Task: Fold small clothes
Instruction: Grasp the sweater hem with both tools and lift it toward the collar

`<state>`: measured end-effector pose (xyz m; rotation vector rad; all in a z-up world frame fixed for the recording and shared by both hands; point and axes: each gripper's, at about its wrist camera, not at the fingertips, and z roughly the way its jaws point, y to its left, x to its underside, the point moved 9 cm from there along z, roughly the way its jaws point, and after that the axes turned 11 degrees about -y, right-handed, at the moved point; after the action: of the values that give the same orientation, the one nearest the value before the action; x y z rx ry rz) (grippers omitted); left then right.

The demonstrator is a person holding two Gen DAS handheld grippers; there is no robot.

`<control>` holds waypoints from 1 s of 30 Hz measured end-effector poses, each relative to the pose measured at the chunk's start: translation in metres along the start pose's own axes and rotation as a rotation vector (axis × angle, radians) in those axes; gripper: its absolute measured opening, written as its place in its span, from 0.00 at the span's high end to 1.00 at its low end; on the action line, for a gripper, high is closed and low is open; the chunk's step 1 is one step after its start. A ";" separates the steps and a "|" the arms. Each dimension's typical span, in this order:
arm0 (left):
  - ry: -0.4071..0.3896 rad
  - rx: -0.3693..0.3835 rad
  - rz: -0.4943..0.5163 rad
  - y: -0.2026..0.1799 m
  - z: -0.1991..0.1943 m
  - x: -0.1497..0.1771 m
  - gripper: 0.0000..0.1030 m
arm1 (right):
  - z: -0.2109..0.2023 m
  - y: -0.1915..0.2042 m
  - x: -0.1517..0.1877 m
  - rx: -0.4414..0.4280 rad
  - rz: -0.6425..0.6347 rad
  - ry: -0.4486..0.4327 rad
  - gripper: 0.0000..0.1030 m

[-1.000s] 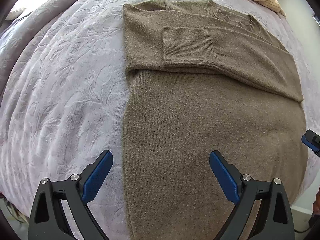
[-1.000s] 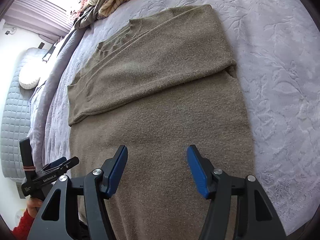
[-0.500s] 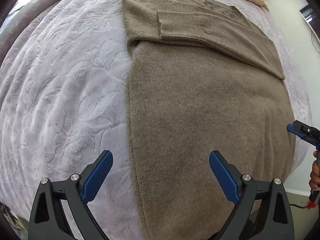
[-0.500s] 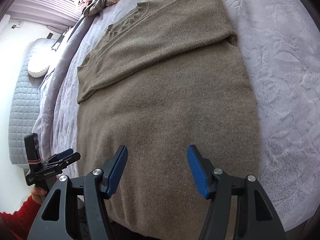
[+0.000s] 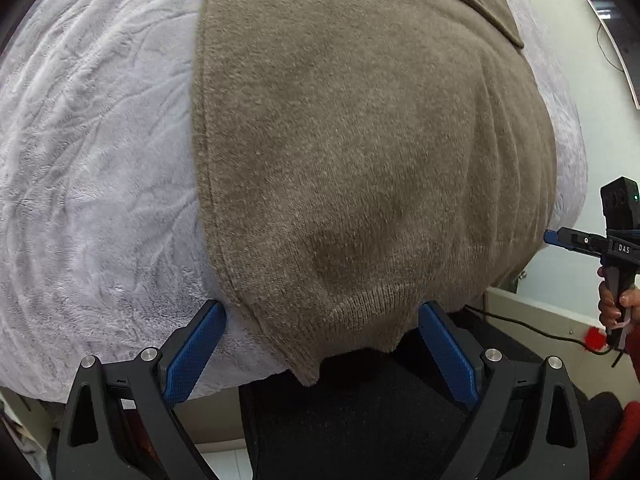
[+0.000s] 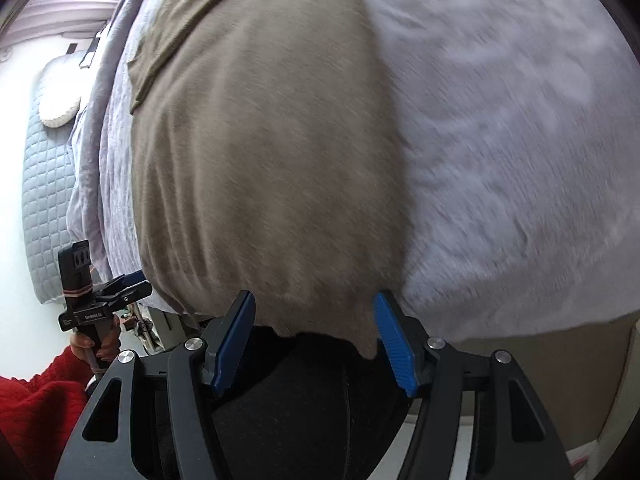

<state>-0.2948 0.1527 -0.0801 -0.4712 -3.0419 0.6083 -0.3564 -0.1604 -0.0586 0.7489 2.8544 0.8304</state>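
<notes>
Both grippers hang wide open at the sweater's bottom hem. The left gripper (image 5: 322,344) frames the hem's left corner between blue pads (image 5: 196,354), gripping nothing; the right gripper (image 6: 314,338) brackets the right corner likewise. The brown sweater (image 5: 360,152) lies flat on the lilac bedspread (image 5: 92,160), its hem draped over the bed's near edge. The step in hand appears to be the bottom fold: each gripper must close on its corner, then lift the hem toward the collar.

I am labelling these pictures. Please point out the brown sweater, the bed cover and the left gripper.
brown sweater (image 5: 360,152): left wrist view, middle of body.
bed cover (image 5: 100,152): left wrist view, bare part.
left gripper (image 5: 322,354): left wrist view, between fingertips.
</notes>
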 end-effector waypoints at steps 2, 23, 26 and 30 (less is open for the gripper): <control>0.005 0.006 -0.001 -0.003 0.004 0.001 0.06 | 0.007 -0.009 0.006 -0.006 0.037 0.009 0.36; -0.039 0.255 -0.214 -0.009 -0.035 -0.032 0.87 | -0.001 0.042 -0.006 -0.334 0.197 -0.025 0.93; -0.110 0.310 -0.224 -0.017 -0.056 -0.061 0.87 | -0.022 0.066 -0.035 -0.447 0.223 -0.113 0.93; -0.233 0.350 -0.216 -0.026 -0.082 -0.116 0.87 | -0.045 0.092 -0.083 -0.560 0.232 -0.229 0.93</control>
<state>-0.1862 0.1266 0.0118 -0.0647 -3.0295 1.2231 -0.2525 -0.1545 0.0220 1.0122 2.1948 1.3858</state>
